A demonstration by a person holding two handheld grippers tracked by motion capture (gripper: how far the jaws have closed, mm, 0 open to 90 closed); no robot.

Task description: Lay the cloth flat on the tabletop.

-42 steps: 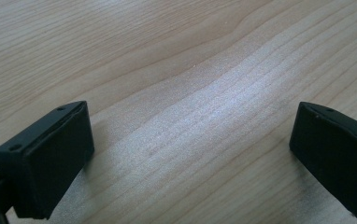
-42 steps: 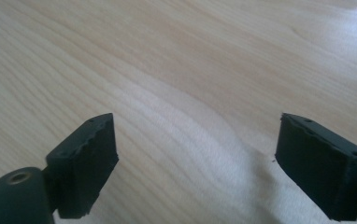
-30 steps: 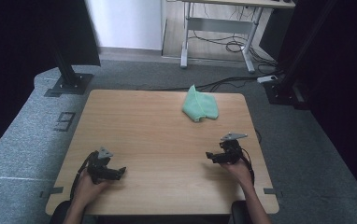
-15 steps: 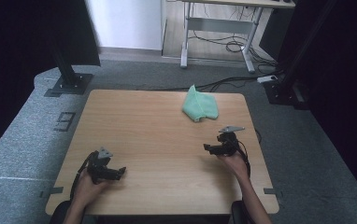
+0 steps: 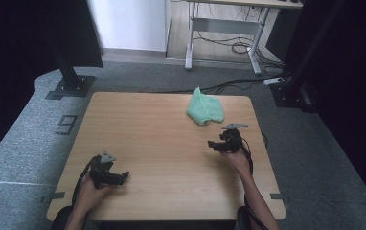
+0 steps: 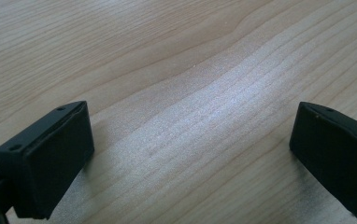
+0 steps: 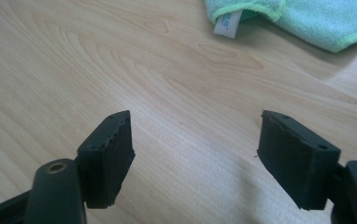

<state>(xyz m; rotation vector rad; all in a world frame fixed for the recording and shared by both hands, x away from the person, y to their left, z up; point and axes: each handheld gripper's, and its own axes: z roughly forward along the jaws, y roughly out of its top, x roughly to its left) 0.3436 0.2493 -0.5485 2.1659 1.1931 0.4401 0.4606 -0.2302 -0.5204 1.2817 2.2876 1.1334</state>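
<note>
Room: bare table [image 5: 162,143] between both grippers; cloth [image 5: 205,109] near the far edge.
Cloth: folded, long axis roughly toward the far edge, label [image 7: 228,23] toward the right gripper [image 5: 213,145].
Right gripper: jaws apart, just been closing, nothing between, near the cloth.
Left gripper [image 5: 123,176]: released, well apart from it.

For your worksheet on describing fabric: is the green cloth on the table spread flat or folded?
Folded, loosely. The green cloth lies as a bunched, layered heap; in the right gripper view its hemmed edges overlap, with a white label poking out between layers.
</note>
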